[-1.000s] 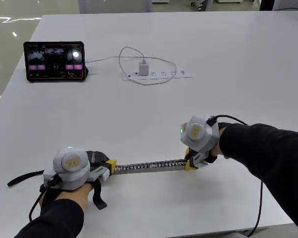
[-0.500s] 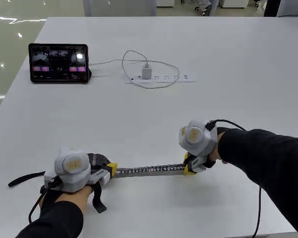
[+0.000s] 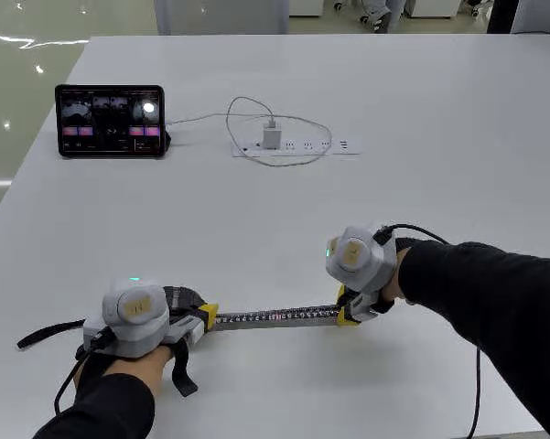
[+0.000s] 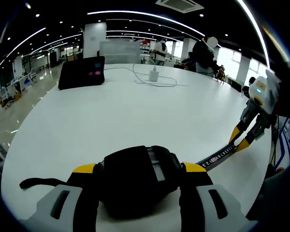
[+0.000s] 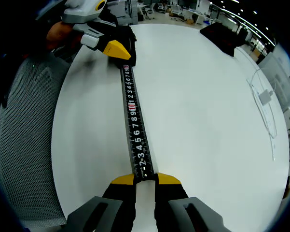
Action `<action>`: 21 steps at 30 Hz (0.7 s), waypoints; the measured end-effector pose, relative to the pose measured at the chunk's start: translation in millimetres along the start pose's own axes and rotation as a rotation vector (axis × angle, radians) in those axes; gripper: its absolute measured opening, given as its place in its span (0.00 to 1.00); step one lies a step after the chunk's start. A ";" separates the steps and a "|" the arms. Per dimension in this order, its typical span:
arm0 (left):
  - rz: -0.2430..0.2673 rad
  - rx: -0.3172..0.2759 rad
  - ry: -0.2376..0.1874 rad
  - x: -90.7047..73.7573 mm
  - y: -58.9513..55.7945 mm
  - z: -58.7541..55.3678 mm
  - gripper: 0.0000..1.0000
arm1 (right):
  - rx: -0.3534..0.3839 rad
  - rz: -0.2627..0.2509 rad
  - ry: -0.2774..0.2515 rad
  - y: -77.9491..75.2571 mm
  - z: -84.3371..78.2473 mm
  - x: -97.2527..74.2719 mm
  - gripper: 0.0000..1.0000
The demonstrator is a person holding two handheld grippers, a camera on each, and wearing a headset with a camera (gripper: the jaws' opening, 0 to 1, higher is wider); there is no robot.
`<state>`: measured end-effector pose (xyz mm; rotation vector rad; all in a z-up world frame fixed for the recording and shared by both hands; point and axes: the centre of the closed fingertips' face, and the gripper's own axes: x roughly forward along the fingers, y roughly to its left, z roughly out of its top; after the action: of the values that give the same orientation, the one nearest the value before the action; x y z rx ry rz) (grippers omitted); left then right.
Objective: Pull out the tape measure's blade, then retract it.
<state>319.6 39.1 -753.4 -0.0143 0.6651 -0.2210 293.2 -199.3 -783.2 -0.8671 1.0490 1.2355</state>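
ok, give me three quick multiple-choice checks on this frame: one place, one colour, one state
1. Where does the tablet stand on the table?
A. at the near edge
B. on the far side, left of the power strip
C. at the right edge

2. What colour are the jaw tips of the right gripper?
A. red
B. blue
C. yellow

3. How is the blade?
A. pulled out, running from the tape measure case in the left gripper to the right gripper
B. fully wound in
C. snapped in two

Key: B, the head view shows it far back with the strip to its right; C, the right gripper view shows yellow tips; A, the numbered blade spans both grippers.
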 end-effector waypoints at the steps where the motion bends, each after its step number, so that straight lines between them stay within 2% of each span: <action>1: 0.000 0.000 0.001 0.1 0.0 0.0 0.63 | 0.000 0.000 0.000 0.4 0.5 0.0 0.10; 21: -0.001 0.005 0.008 0.0 0.0 -0.7 0.63 | 0.014 -0.011 -0.009 1.3 7.1 2.5 0.10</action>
<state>319.1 39.1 -753.9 -0.0089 0.6724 -0.2235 293.0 -191.7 -783.4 -0.8545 1.0434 1.2206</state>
